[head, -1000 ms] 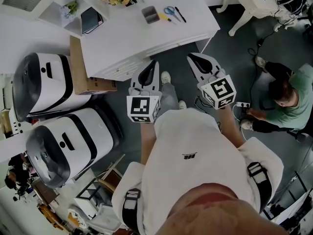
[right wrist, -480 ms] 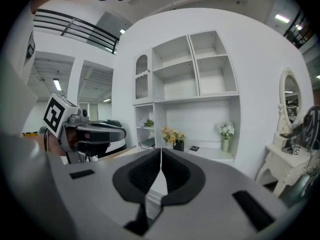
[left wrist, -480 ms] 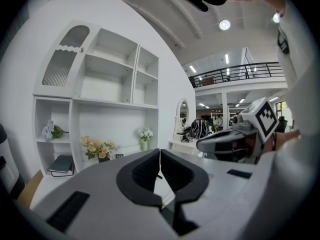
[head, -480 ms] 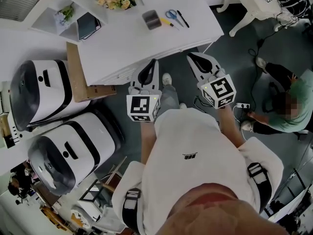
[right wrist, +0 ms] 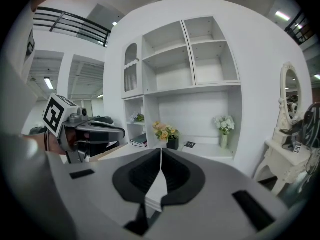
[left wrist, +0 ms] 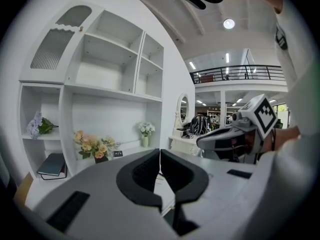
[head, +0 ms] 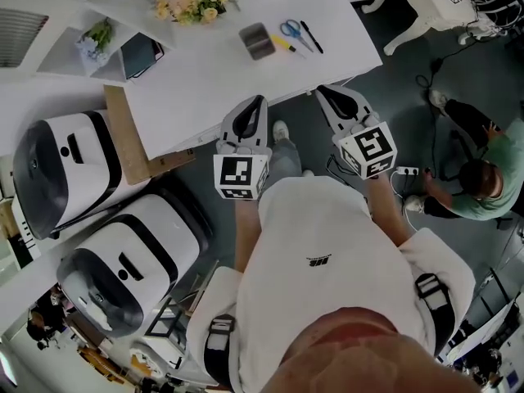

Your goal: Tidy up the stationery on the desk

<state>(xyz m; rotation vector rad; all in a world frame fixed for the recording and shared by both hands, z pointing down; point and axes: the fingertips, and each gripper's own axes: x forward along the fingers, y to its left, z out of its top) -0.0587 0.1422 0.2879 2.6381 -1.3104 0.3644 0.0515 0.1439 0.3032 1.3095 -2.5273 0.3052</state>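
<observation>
The white desk (head: pixel 205 80) lies ahead of me. On it rest a grey pencil case (head: pixel 257 40), blue-handled scissors (head: pixel 291 29), a black pen (head: pixel 311 36) and a small yellow item (head: pixel 281 44). My left gripper (head: pixel 259 102) hangs in front of the desk's near edge, jaws shut and empty; in its own view the tips (left wrist: pixel 160 156) meet. My right gripper (head: pixel 322 92) is beside it to the right, also short of the desk, its jaws (right wrist: pixel 161 154) shut on nothing. Neither touches the stationery.
A bouquet (head: pixel 188 2) stands at the desk's back, and a dark notebook (head: pixel 139 54) lies in a shelf bay. Two white-and-black machines (head: pixel 61 170) and a brown board (head: pixel 123 133) stand at the left. A person (head: pixel 483 182) crouches on the floor at right near a power strip (head: pixel 405 174).
Both grippers and I have moved toward the desk, which now sits closer to their tips. Both jaws stayed shut.
</observation>
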